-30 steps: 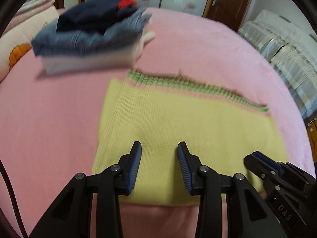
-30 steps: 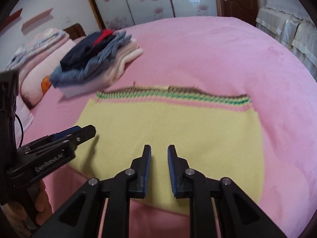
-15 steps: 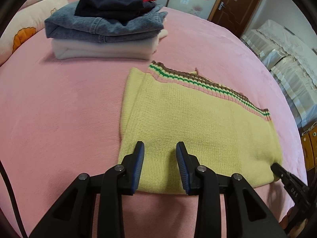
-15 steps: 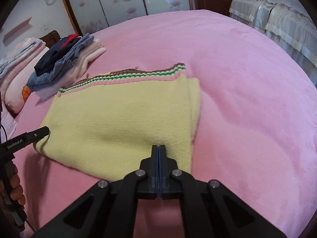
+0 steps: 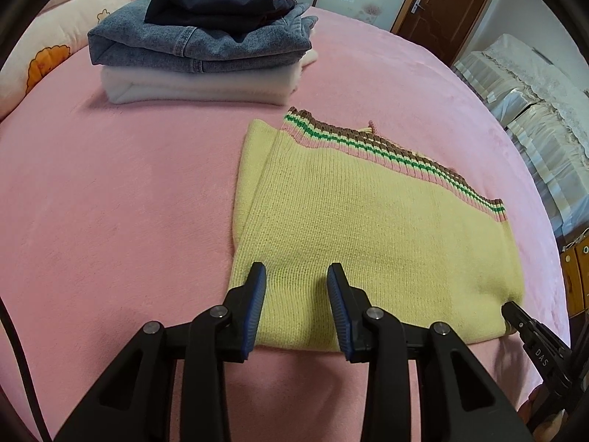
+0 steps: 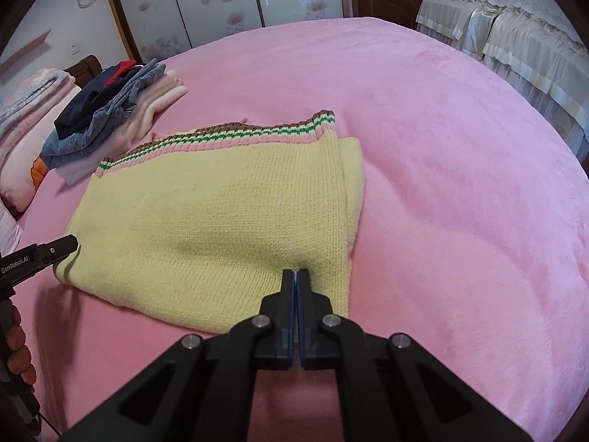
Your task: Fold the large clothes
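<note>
- Since a second ago: right tool (image 6: 296, 272) now sitting fully closed, having been apart before, at the near right corner of the yellow sweater (image 6: 221, 221); both views sharper, less blurred.
- Spreading across the scene: pink bed (image 6: 441, 147), carrying everything.
- Lying flat and folded on the bed: yellow sweater (image 5: 368, 239), striped hem (image 5: 386, 154) along its far edge.
- Resting further back, apart from the sweater: stack of folded clothes (image 5: 202, 44), denim over white, dark garment on top.
- Hovering at the sweater's near left edge: left tool (image 5: 296, 280), standing narrowly apart, pads (image 5: 257, 294) not pinching any knit.
- Pinching or merely touching the knit with the right tool: cannot tell.
</note>
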`<move>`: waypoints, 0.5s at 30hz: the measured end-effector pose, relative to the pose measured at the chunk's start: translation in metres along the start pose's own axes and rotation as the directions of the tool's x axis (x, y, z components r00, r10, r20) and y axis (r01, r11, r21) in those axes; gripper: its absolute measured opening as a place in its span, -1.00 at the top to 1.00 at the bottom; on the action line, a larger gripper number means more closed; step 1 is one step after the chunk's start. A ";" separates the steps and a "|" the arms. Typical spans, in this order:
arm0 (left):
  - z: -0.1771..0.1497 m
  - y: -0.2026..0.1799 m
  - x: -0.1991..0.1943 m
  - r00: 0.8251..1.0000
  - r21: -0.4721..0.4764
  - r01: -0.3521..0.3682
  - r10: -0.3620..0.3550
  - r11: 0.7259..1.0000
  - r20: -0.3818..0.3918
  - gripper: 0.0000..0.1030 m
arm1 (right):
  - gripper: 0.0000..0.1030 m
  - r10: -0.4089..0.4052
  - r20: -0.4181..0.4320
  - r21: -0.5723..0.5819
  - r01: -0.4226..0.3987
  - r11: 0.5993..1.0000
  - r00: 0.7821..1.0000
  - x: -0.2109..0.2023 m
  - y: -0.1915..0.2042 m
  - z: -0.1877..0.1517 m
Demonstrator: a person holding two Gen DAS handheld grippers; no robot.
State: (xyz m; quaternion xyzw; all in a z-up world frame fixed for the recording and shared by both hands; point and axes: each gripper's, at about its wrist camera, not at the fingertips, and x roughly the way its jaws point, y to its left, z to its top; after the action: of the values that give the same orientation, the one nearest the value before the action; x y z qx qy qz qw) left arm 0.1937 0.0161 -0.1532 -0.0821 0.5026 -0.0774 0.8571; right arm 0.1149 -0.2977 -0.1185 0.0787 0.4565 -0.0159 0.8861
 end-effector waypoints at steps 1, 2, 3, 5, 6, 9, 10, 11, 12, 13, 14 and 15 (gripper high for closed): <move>0.000 0.000 -0.001 1.000 -0.001 -0.001 0.001 1.000 -0.008 0.35 | 0.96 0.002 -0.001 0.002 -0.002 1.000 1.000 -0.001 0.000 0.000; 0.001 -0.001 -0.002 1.000 -0.001 -0.002 0.002 1.000 -0.012 0.33 | 0.95 0.001 -0.003 0.004 -0.001 1.000 1.000 -0.002 0.001 0.001; 0.001 -0.001 -0.004 1.000 -0.002 0.001 -0.001 1.000 -0.018 0.31 | 0.95 0.001 -0.006 0.006 -0.001 1.000 1.000 -0.002 0.001 0.001; 0.000 -0.002 -0.009 1.000 -0.005 0.003 -0.003 1.000 -0.024 0.25 | 0.95 0.005 -0.012 0.014 -0.005 1.000 1.000 -0.004 0.002 0.002; 0.000 -0.002 -0.012 1.000 -0.005 0.005 -0.006 1.000 -0.026 0.20 | 0.95 0.010 -0.013 0.020 -0.009 1.000 1.000 -0.006 0.002 0.002; -0.003 -0.005 -0.022 1.000 -0.007 0.007 -0.007 1.000 -0.022 0.03 | 0.95 0.022 -0.015 0.038 -0.021 0.999 1.000 -0.013 0.003 0.002; -0.004 -0.006 -0.028 1.000 -0.005 -0.002 0.002 1.000 -0.017 -0.04 | 0.95 0.022 -0.018 0.042 -0.021 0.999 1.000 -0.015 0.004 0.002; -0.005 -0.007 -0.032 1.000 -0.001 -0.006 0.006 1.000 -0.013 -0.05 | 0.95 0.025 -0.019 0.043 -0.024 0.999 1.000 -0.018 0.005 0.002; -0.006 -0.008 -0.037 1.000 0.005 -0.009 0.009 1.000 -0.008 -0.05 | 0.95 0.029 -0.019 0.045 -0.028 0.999 0.999 -0.021 0.006 0.002; -0.008 -0.009 -0.043 1.000 0.011 -0.009 0.009 1.000 -0.003 -0.05 | 0.95 0.034 -0.018 0.046 -0.033 0.998 0.999 -0.024 0.008 0.001; -0.009 -0.011 -0.048 1.000 0.017 -0.008 0.008 1.000 0.000 -0.05 | 0.95 0.039 -0.016 0.046 -0.038 0.998 0.999 -0.028 0.009 0.000; -0.010 -0.012 -0.055 1.000 0.025 -0.007 0.007 1.000 0.003 -0.05 | 0.94 0.044 -0.014 0.046 -0.044 0.998 0.999 -0.032 0.011 0.000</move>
State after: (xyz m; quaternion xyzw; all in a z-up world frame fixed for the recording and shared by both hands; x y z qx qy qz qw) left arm 0.1577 0.0156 -0.1092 -0.0696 0.5005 -0.0805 0.8592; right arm 0.0973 -0.2884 -0.0914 0.1090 0.4609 -0.0062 0.8807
